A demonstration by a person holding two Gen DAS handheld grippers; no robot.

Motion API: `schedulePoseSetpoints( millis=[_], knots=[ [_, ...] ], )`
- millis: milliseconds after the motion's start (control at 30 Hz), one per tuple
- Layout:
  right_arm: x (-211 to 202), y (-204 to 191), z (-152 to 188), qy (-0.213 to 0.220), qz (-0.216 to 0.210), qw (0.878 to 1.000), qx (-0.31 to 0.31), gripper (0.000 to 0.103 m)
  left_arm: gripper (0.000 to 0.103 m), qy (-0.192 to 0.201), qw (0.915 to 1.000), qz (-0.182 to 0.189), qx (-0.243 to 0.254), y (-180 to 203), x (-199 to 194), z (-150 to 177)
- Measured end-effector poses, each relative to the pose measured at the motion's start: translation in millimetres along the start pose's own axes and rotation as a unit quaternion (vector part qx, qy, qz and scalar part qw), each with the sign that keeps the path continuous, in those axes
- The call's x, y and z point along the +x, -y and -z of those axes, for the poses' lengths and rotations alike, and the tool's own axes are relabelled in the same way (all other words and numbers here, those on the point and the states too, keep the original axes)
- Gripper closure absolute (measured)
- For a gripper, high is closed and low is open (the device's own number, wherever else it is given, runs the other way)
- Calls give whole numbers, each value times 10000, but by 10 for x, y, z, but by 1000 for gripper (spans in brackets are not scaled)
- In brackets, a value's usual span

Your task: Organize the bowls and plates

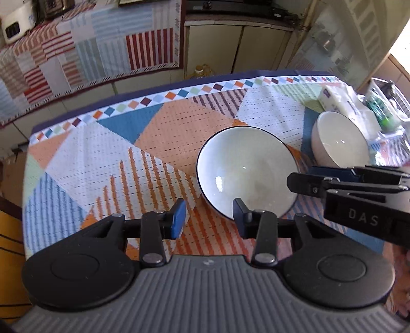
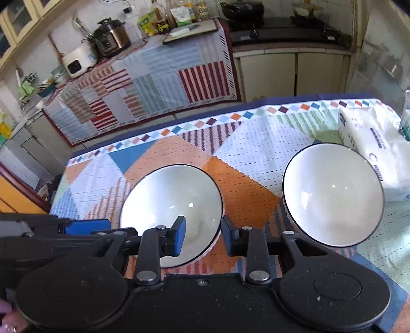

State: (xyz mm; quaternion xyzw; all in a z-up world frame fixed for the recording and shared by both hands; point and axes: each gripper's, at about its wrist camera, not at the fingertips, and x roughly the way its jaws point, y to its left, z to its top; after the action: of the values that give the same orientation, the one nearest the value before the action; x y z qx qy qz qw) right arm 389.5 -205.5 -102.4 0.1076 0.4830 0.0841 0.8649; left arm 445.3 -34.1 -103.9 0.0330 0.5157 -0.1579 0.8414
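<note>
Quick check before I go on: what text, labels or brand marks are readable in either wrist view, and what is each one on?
"DAS": white letters on the black body of the right gripper, seen in the left wrist view.
Tissue pack: dark print along its side, too blurred to read.
Green packet and bottles on the far counter: labels too small to read.
White appliance: dark panel, nothing readable.
Bowls: no markings.

Tissue pack (image 2: 376, 153) cut by right edge; near bowl (image 2: 171, 212) rim behind tongs.

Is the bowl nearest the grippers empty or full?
Empty: the near bowl shows only bare glossy white inside, in both wrist views.
</note>
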Motion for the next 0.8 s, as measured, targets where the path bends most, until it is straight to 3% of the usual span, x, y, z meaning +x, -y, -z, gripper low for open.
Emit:
schedulePoseSetpoints(
  millis=[233,467,800],
  knots=[
    [-551,-315,88,140,20,9976,-677,57,64,42,9995,81,303,34,-533,78],
    [-1059,-559,252,199,-70,9924,-1211,47,62,-268,9991,97,318,-46,-1040,338],
    [-1503,-908,643,397,-378,9820,-1806,34,47,-446,9965,91,705,-204,-1409,735]
  ],
)
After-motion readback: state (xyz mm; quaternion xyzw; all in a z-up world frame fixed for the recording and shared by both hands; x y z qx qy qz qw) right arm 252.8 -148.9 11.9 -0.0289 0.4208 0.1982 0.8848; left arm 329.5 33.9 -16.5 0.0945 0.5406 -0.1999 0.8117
